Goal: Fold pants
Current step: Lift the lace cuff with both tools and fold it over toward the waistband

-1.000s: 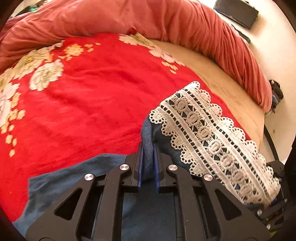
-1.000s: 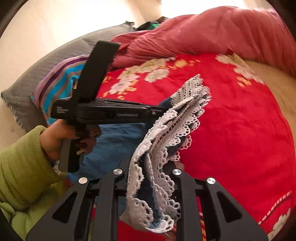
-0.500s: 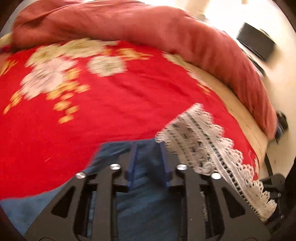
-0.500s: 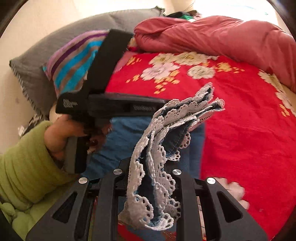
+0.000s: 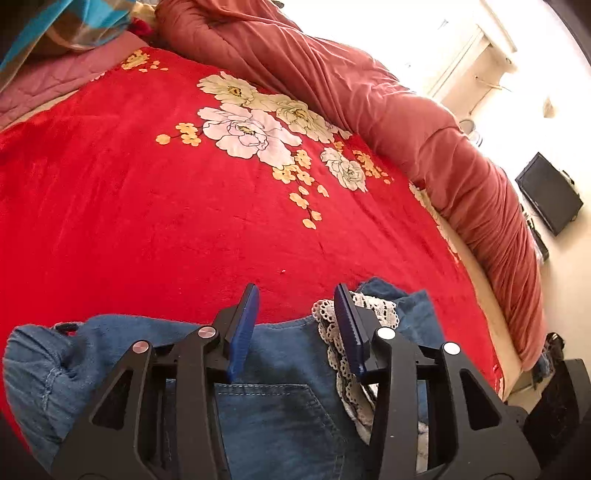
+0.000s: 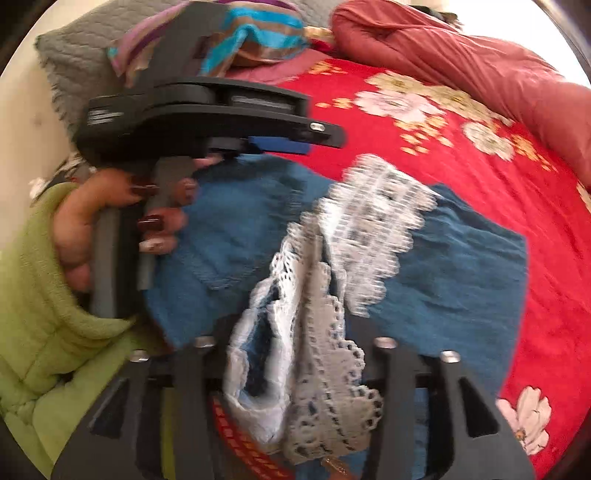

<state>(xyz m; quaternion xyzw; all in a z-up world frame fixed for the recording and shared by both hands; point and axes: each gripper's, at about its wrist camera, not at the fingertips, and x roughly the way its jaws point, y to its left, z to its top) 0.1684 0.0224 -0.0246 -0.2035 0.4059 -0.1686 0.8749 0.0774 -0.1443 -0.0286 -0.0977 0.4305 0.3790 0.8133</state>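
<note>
Blue denim pants (image 5: 273,406) with a white lace hem (image 5: 332,354) lie folded on the red floral blanket (image 5: 147,221). My left gripper (image 5: 295,295) hovers over the fold's far edge. Its jaws are opening, and the denim lies under them, not pinched. In the right wrist view the lace hem (image 6: 369,221) lies over the denim (image 6: 443,288) and trails back between the fingers of my right gripper (image 6: 291,332). Those jaws are opening too, with the lace loose between them and the pads hidden. The left gripper (image 6: 280,144) shows side-on, held by a hand (image 6: 110,221).
A rolled rust-red duvet (image 5: 406,122) runs along the far side of the bed. A striped pillow (image 6: 258,33) and a grey pillow (image 6: 74,59) lie at the head. A black box (image 5: 550,192) stands on the floor beyond. A green sleeve (image 6: 37,295) is at the left.
Both grippers swept across the bed, carrying the lace hem over the rest of the pants. The left jaws went from shut on denim to open; the right jaws have widened around the lace.
</note>
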